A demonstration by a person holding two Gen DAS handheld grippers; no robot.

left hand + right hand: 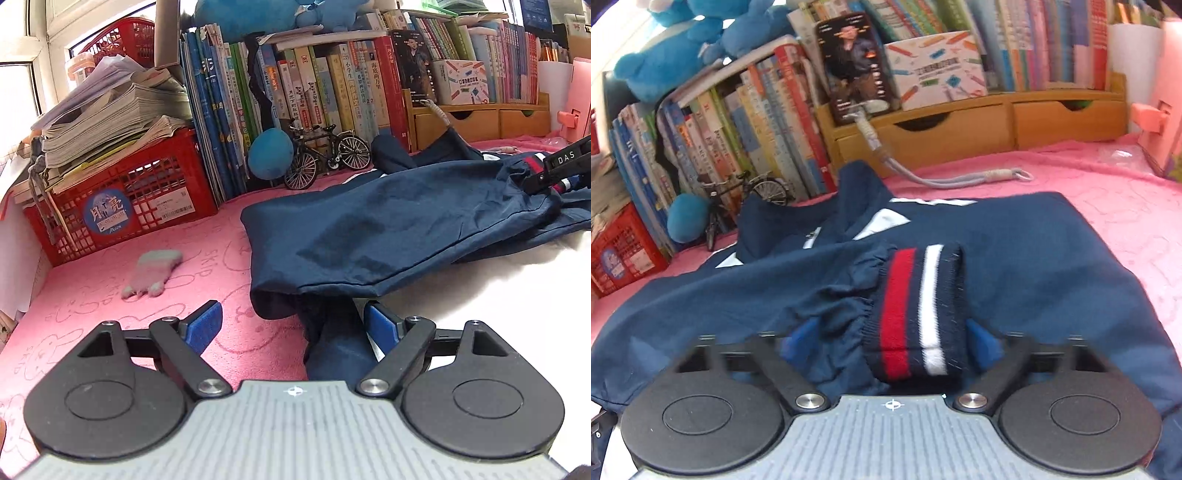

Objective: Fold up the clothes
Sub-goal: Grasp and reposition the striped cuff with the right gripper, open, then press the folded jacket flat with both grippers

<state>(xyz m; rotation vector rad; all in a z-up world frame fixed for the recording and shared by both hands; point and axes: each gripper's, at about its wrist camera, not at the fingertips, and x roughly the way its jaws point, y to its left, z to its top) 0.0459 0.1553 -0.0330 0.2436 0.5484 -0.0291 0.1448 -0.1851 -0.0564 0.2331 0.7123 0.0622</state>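
A navy jacket (388, 225) lies spread on a pink cloth-covered surface (147, 295). My left gripper (291, 326) is open wide at the jacket's near corner. A fold of navy cloth lies between its fingers, close to the right blue pad (380, 328) and clear of the left one. In the right wrist view a sleeve is laid across the jacket body (1052, 258). Its cuff (916, 314), striped red and white, lies between the parted fingers of my right gripper (892, 341), whose pads do not press on it. The right gripper's black fingers (543, 177) also show at the sleeve end.
A red basket (122, 218) piled with papers stands at the left. Books (314, 92), a model bicycle (325, 155), a blue plush ball (269, 155) and wooden drawers (979, 125) line the back. A grey glove (153, 271) and a cord (960, 177) lie on the pink cloth.
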